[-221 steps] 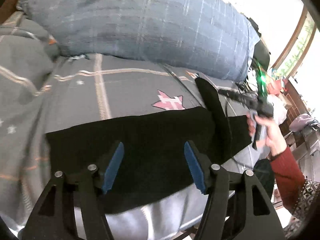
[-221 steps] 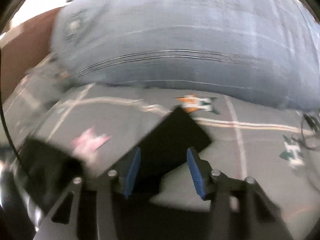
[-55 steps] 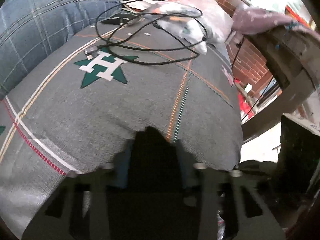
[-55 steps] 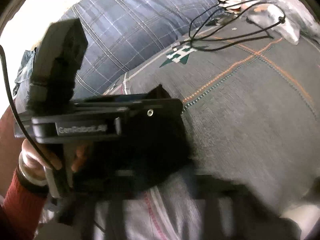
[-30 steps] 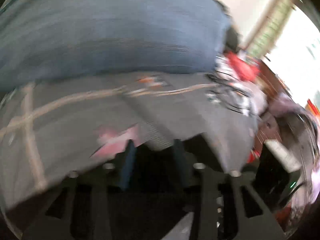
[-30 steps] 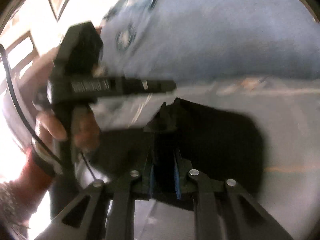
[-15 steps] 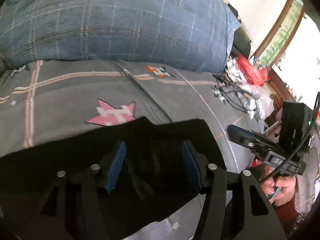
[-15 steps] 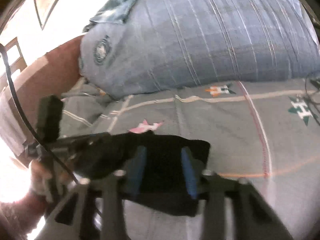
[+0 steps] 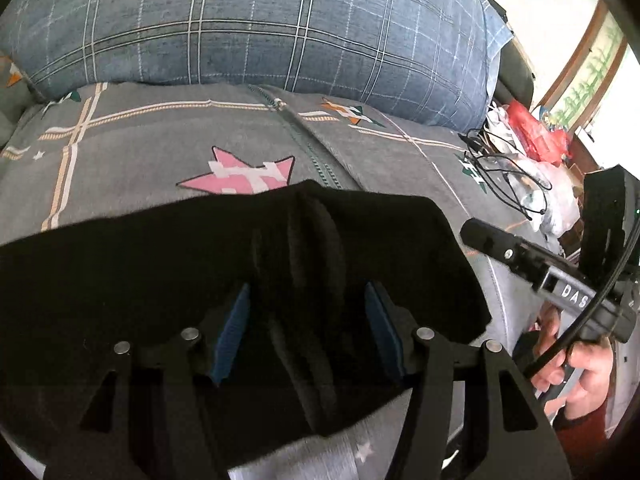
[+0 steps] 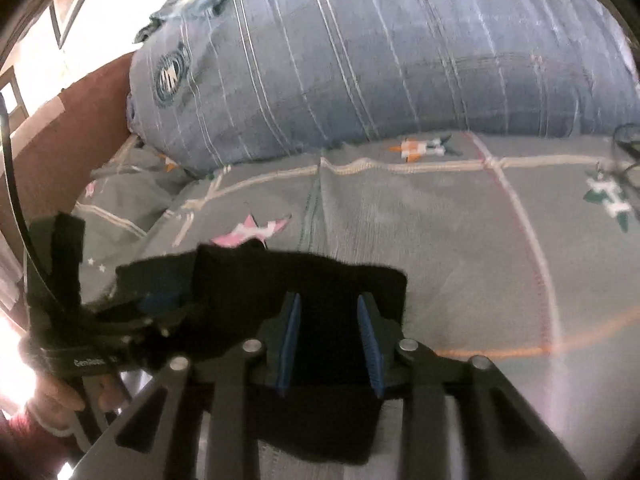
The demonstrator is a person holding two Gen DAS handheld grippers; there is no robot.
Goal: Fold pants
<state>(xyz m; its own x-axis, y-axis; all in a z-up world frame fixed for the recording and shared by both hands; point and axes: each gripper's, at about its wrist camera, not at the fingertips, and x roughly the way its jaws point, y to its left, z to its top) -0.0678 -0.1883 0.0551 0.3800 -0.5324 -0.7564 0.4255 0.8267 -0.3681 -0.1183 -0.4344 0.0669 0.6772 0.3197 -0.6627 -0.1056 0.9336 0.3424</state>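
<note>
The pants (image 9: 160, 272) are plain black. The bed (image 9: 168, 148) has a grey cover with cream and orange lines and pink, orange and green star patches. The pillow (image 9: 256, 20) is blue plaid. Both tools' pads (image 9: 232, 332) are blue.

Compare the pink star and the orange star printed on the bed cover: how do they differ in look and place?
The pink star is pink and white; the orange star mixes orange, white and green. The pink star touches the pants' far edge; the orange star sits farther back, near the blue pillow. Both bear a white H-like mark.
</note>
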